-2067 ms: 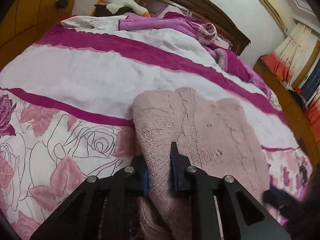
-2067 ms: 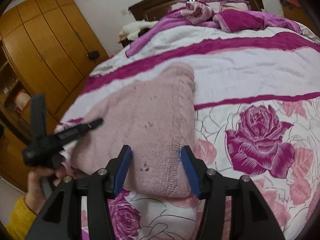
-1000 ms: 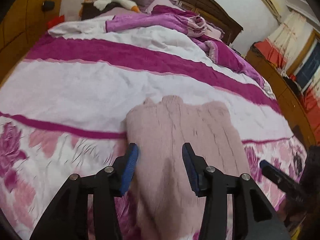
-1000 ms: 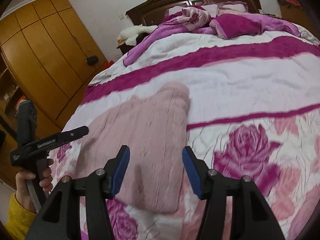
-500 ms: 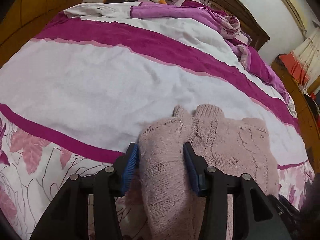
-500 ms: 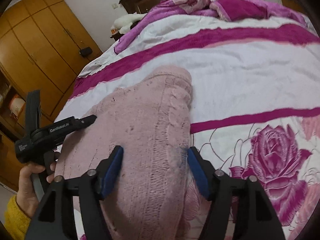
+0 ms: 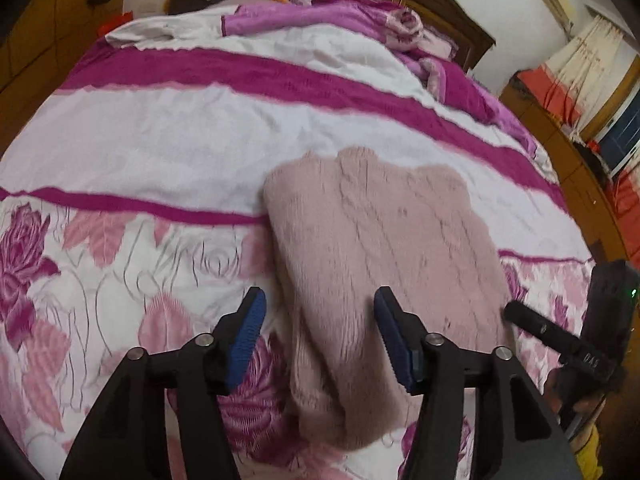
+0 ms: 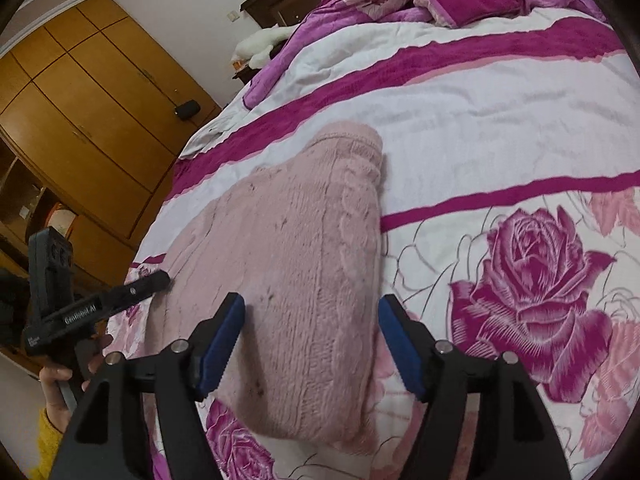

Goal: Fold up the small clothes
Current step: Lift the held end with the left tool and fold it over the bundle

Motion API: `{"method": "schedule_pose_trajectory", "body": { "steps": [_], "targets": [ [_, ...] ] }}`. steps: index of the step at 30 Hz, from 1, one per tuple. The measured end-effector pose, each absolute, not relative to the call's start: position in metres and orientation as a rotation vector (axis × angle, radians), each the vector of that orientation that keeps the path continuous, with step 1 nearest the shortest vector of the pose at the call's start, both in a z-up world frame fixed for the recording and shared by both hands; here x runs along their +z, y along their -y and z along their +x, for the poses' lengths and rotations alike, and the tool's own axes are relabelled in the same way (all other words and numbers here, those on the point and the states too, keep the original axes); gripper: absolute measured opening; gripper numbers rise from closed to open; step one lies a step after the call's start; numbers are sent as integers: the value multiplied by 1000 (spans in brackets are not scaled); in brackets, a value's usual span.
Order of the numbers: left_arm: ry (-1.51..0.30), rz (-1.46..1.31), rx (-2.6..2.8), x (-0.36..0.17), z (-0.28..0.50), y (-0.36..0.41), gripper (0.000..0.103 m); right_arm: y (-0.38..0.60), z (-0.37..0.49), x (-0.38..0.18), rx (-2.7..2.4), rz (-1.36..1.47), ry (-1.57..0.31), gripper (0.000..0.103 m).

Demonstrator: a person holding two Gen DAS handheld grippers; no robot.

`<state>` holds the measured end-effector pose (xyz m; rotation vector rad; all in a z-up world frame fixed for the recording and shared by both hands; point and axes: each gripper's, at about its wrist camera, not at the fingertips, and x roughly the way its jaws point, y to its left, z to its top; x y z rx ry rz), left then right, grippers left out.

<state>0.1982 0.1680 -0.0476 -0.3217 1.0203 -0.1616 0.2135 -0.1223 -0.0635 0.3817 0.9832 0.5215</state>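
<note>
— Two tongs, both released: left gripper [image 7: 318, 334] straddles the sweater's [image 7: 380, 248] near left edge with pads clear of the knit, and its jaws have just been opening

— And the right gripper [image 8: 310, 338]?

— Same, spread over the near right edge, untouched, its jaws also just opening. Sweater lies folded on the bedspread [image 7: 160, 140], near the foot

— How to do the next fold well?

— I'd pinch both near corners together, catching every layer, and lift evenly so the thick knit doesn't sag or slide

— Versus two seconds back?

— Then the left was clenched on the knit; now it has let go
</note>
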Motion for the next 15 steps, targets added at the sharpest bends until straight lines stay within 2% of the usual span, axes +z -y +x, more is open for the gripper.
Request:
{"method": "schedule_pose_trajectory", "body": {
  "steps": [4,15],
  "targets": [
    [-1035,-266,-154,-56,195,-160,46,116,216,-67,528,368,-996,76],
    [-1029,-277,-157,-66,194,-160,51,108,227,-91,549,365,-1040,85]
  ]
}}
